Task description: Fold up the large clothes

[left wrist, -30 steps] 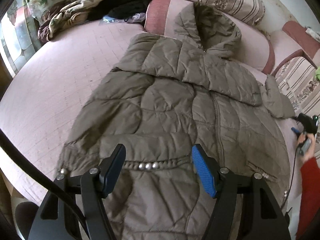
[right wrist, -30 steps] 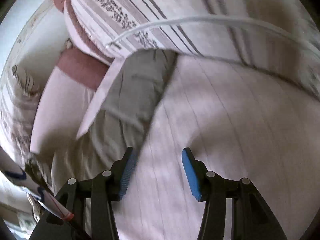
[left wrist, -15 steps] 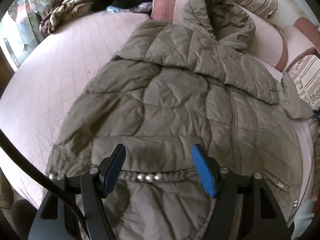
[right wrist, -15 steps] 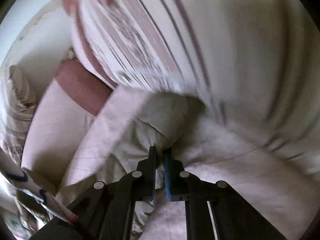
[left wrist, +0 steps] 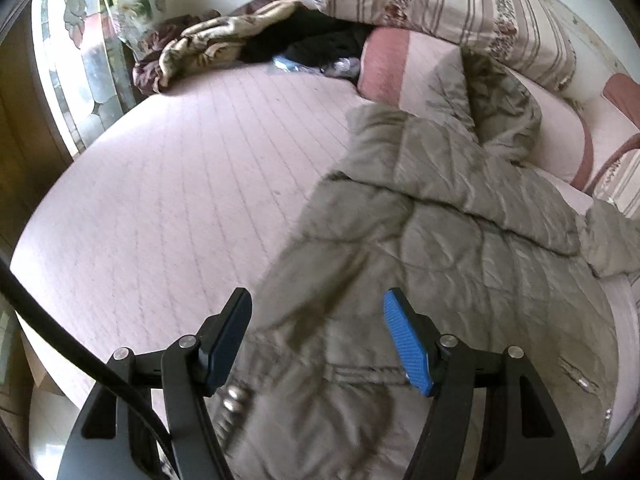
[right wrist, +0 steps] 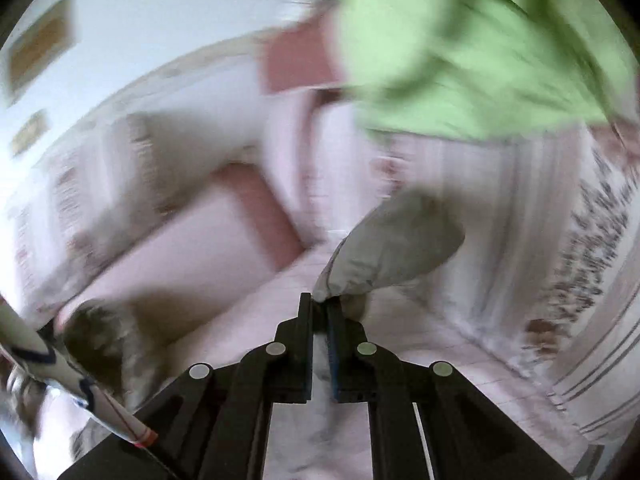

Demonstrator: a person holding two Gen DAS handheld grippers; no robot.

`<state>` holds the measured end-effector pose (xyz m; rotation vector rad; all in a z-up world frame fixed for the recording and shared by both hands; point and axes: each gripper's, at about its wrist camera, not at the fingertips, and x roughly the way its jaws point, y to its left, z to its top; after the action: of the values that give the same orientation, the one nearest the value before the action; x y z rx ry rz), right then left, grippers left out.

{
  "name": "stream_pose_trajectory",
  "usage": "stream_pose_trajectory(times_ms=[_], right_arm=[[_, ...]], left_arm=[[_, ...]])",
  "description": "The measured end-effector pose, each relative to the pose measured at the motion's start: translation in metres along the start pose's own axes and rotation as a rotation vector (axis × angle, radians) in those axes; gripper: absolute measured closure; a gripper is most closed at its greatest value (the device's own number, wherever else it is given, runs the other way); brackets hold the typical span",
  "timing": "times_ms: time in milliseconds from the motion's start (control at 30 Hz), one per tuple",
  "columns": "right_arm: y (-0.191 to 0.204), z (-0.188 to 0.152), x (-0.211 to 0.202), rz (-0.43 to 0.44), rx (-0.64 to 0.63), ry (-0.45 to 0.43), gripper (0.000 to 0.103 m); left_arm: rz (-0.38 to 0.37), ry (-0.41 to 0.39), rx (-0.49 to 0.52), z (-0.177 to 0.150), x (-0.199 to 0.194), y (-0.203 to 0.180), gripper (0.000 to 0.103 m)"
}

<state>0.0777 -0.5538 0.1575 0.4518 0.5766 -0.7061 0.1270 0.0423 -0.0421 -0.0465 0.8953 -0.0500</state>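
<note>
An olive quilted hooded jacket [left wrist: 448,264] lies spread on the pink bed, hood toward the pillows. My left gripper [left wrist: 320,340] is open and hovers above the jacket's lower left part, near its snap-button waistband. My right gripper [right wrist: 320,312] is shut on the end of the jacket's sleeve [right wrist: 392,252] and holds it lifted off the bed. The sleeve also shows at the right edge of the left wrist view [left wrist: 612,240]. The right wrist view is motion-blurred.
The pink quilted bed [left wrist: 168,216] extends to the left of the jacket. Striped pillows [left wrist: 440,8] and a pile of blankets and dark clothes [left wrist: 248,40] sit at the head. A green garment [right wrist: 480,40] lies on the pillows at the right.
My right gripper closed on the sleeve end and lifted it. My left gripper stayed open and shifted left over the jacket's lower left edge.
</note>
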Motion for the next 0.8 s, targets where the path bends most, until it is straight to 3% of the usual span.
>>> stream_pose_trajectory(times_ms=[133, 267, 367, 467, 633, 800], right_arm=[[0.096, -0.025, -0.031, 0.161, -0.146, 0.023, 0.097], [0.195, -0.076, -0.052, 0.320, -0.285, 0.092, 0.097], [0.264, -0.129, -0.054, 0.402, -0.408, 0.152, 0.097], [0.329, -0.196, -0.043, 0.474, -0.507, 0.245, 0.097], [0.391, -0.299, -0.002, 0.462, -0.683, 0.373, 0.097], [0.393, -0.362, 0.035, 0.408, -0.778, 0.483, 0.095]], left_arm=[[0.027, -0.052, 0.000, 0.008, 0.006, 0.012, 0.035], [0.014, -0.074, -0.044, 0.012, 0.015, 0.033, 0.035], [-0.005, -0.076, -0.088, 0.008, 0.021, 0.051, 0.035], [0.026, -0.061, -0.106, 0.003, 0.033, 0.068, 0.035], [0.004, -0.064, -0.157, 0.008, 0.034, 0.087, 0.035], [-0.007, -0.071, -0.167, 0.011, 0.033, 0.092, 0.035]])
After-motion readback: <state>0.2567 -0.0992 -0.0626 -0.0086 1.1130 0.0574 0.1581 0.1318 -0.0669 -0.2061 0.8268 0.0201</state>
